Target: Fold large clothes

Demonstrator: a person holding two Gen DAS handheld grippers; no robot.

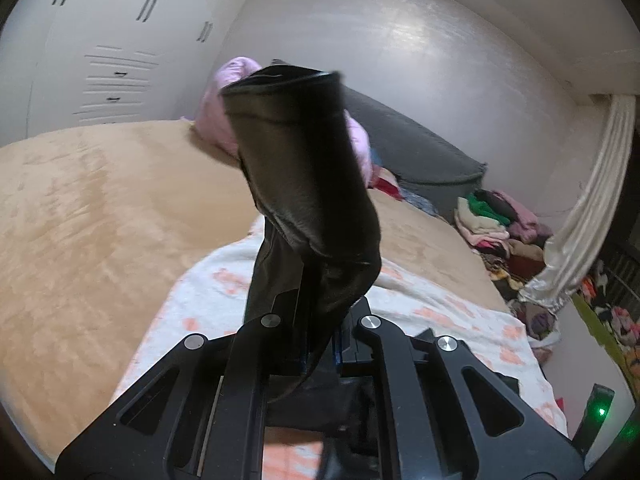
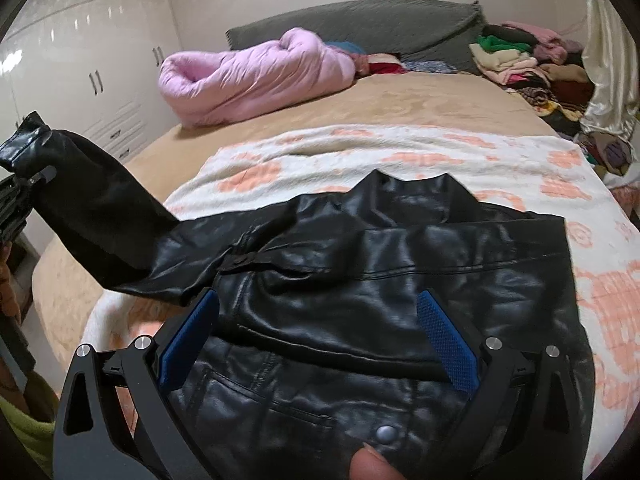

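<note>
The black leather jacket point(image 2: 360, 280) lies spread on a white towel with orange flowers point(image 2: 400, 152), on the tan bed point(image 2: 400, 96). Its one sleeve point(image 1: 304, 184) is lifted off the bed, the cuff standing up, pinched in the left gripper point(image 1: 316, 344), whose jaws are clamped tight on the leather. The right gripper point(image 2: 320, 336) hangs over the jacket's body with blue pads point(image 2: 448, 344) spread wide, nothing between them. A pink quilt point(image 2: 248, 76) is bundled by the grey headboard point(image 2: 360, 20), and a clothes pile point(image 2: 520, 60) sits beyond.
</note>
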